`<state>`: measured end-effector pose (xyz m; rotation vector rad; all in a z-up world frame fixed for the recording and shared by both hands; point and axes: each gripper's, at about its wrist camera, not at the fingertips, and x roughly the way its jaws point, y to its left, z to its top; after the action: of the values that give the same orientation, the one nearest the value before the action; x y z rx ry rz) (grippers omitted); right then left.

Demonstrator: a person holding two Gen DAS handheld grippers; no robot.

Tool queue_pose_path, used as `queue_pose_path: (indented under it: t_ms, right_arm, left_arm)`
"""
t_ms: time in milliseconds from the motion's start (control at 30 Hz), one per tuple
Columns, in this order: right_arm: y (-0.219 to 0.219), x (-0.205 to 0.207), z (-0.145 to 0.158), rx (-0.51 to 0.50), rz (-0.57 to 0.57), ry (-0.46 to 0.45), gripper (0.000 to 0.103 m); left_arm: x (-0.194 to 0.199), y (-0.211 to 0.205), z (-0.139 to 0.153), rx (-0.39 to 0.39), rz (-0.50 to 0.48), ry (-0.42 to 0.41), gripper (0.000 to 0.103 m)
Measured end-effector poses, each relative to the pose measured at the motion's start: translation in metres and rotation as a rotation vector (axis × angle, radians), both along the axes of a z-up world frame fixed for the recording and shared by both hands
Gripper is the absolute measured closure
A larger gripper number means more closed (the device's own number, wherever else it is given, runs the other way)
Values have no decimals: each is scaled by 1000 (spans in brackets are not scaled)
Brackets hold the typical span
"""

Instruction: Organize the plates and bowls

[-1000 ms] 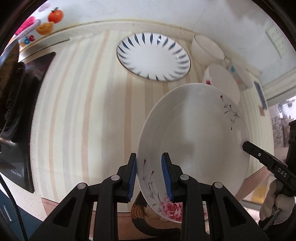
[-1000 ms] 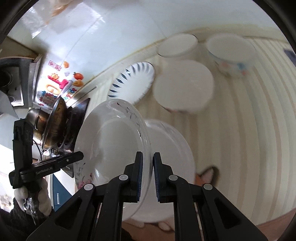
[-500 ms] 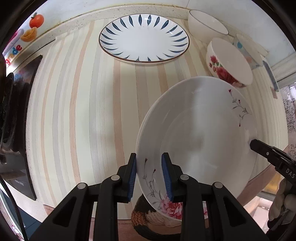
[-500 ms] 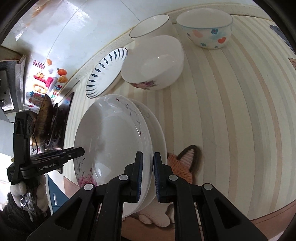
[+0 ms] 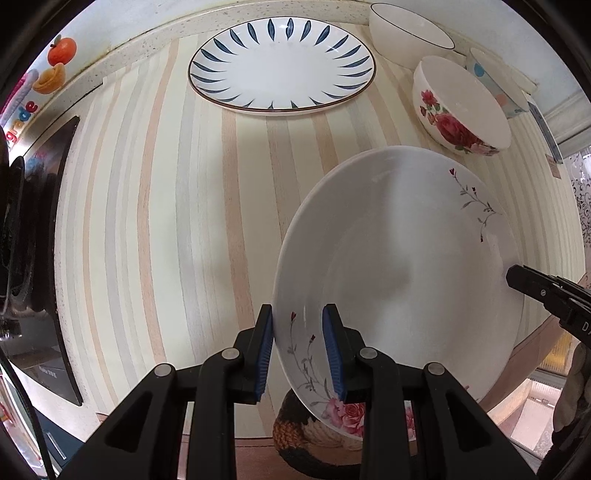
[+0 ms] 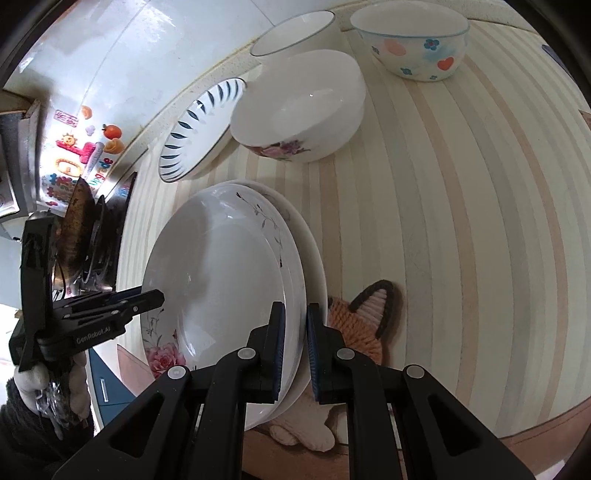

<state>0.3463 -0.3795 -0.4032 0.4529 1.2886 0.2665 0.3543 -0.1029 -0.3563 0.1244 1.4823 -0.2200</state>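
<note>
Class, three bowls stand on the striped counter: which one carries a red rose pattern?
The white ceramic bowl with red roses, nearest the held plate; the others are plain white with a dark rim or pastel-spotted.

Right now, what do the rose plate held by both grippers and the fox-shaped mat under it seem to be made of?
Rose plate: probably glazed ceramic or porcelain; glossy white with highlights and printed flowers. Fox-shaped mat: looks like crocheted or knitted yarn; ribbed orange stitches with a dark outline, matte.

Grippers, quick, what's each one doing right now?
Left gripper: closed on the rose plate's rim.
Right gripper: closed on the same plate's opposite rim.
</note>
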Motion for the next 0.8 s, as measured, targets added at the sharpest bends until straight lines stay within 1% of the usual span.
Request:
queue_pose_path:
  t_ms: [200, 367, 433, 467, 533, 633, 733, 767, 800]
  right_arm:
    - [6, 4, 4, -41, 22, 28, 88]
    - [2, 2, 5, -34, 6, 54, 88]
    - [2, 1, 5, -35, 6, 66, 88]
    - [1, 0, 6, -53, 4, 74, 88]
    - [-2, -1, 10, -55, -2, 75, 88]
    - [-11, -2, 22, -38, -30, 72, 88]
    - [-16, 3, 44, -18, -54, 59, 87]
    - [-15, 7, 53, -15, -55, 50, 85]
    - [-12, 13, 63, -10, -50, 35, 80]
  left_arm:
    - [0, 3, 7, -11, -3, -2, 79]
    - [1, 9, 14, -18, -4, -4, 79]
    - [1, 12, 17, -22, -3, -1, 79]
    - [1, 15, 20, -27, -1, 0, 79]
    - [4, 19, 29, -44, 8, -6, 79]
    - [10, 30, 53, -82, 26, -34, 78]
    - [25, 45, 74, -117, 65, -63, 78]
    - [33, 51, 80, -129, 80, -71, 78]
    - [42, 57, 84, -136, 93, -77, 78]
